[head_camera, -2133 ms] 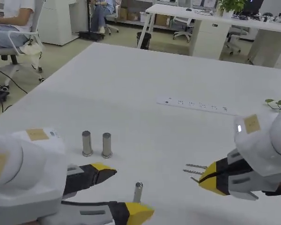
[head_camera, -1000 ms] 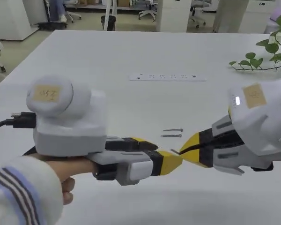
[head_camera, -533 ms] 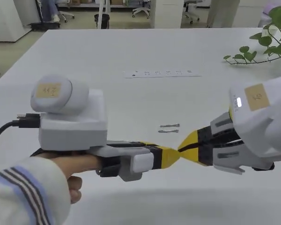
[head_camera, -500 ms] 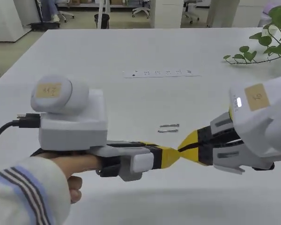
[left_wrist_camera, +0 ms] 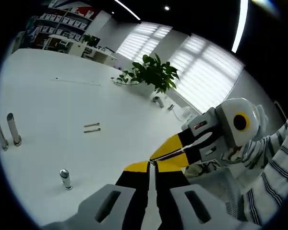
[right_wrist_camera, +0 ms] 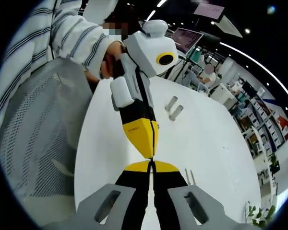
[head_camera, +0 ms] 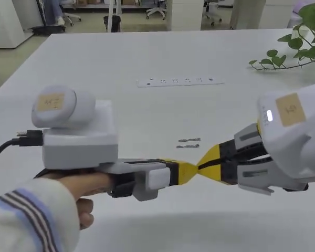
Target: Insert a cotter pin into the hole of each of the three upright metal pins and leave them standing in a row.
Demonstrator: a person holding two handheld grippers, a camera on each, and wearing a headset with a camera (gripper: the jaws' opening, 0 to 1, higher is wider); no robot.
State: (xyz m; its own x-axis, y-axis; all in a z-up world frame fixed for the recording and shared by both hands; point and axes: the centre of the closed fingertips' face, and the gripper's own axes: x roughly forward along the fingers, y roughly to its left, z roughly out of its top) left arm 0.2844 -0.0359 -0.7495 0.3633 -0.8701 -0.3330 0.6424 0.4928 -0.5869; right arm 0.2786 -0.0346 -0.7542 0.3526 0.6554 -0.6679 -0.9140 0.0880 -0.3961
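My left gripper (head_camera: 193,171) and right gripper (head_camera: 201,168) meet tip to tip above the white table (head_camera: 147,115), both shut. A sliver of a cotter pin (left_wrist_camera: 150,162) shows where the yellow tips touch; most of it is hidden. Two more cotter pins (head_camera: 188,143) lie side by side on the table just beyond the tips. In the left gripper view one metal pin (left_wrist_camera: 65,178) stands alone, and two metal pins (left_wrist_camera: 12,129) stand together further left. The right gripper view has that pair of metal pins (right_wrist_camera: 174,107) behind the left gripper (right_wrist_camera: 143,129).
A white power strip (head_camera: 178,81) lies across the table further back. A leafy plant (head_camera: 299,31) reaches in at the far right. A hand in a striped sleeve (head_camera: 31,220) holds the left gripper. Chairs and desks stand beyond the table.
The left gripper's jaws, apart a second ago, have shut at the right gripper's tip. Before that the left gripper swung away from the metal pins toward the right gripper.
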